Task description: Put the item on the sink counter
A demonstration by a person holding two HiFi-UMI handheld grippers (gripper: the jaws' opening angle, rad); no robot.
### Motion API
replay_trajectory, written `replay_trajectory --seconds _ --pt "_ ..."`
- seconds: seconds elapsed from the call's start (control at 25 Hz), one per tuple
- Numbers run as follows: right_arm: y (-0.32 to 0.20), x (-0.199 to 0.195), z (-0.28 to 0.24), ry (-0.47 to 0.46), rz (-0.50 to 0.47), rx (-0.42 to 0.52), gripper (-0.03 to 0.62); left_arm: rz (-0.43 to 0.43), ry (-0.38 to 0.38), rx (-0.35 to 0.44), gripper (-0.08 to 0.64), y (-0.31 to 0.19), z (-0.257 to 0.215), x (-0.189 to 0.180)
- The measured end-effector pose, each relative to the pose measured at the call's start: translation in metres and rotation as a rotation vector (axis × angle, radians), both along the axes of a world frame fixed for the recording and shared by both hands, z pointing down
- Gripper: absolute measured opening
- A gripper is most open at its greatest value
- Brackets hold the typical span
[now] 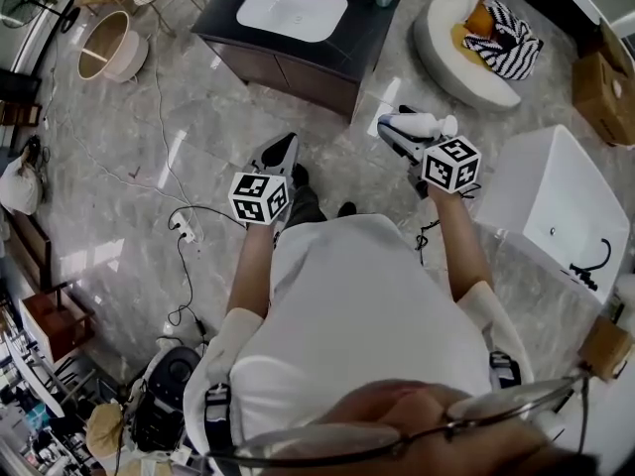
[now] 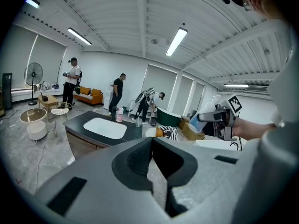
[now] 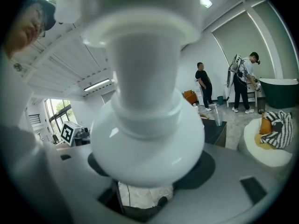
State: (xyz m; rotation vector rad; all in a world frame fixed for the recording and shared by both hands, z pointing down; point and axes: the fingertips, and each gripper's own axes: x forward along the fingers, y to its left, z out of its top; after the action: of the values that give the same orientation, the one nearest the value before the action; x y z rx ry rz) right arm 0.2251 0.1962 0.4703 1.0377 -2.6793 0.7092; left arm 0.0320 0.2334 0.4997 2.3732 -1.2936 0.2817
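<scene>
Right tongs (image 1: 400, 137) clamp a glossy white plastic bottle (image 1: 425, 124), well short of the dark sink worktop (image 1: 367, 30) ahead. Left tongs (image 1: 286, 150) are closed, empty. The smooth bottle could slip free in transit.

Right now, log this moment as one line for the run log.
phase: carrying | right gripper: shut on white bottle | left gripper: shut, empty | sink counter: ahead, bottle not yet on it

Glossy plastic bottle (image 3: 145, 125), polished marble floor (image 1: 129, 167), matt sink counter (image 1: 369, 30).
</scene>
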Motion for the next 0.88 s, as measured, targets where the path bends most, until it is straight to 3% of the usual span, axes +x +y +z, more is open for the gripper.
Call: replay_trajectory --seconds 0.88 --pt "-0.139 -0.090 0.003 0.028 0.137 -0.020 0.316 0.171 0.033 -0.015 0.005 -0.174 0.008 -0.082"
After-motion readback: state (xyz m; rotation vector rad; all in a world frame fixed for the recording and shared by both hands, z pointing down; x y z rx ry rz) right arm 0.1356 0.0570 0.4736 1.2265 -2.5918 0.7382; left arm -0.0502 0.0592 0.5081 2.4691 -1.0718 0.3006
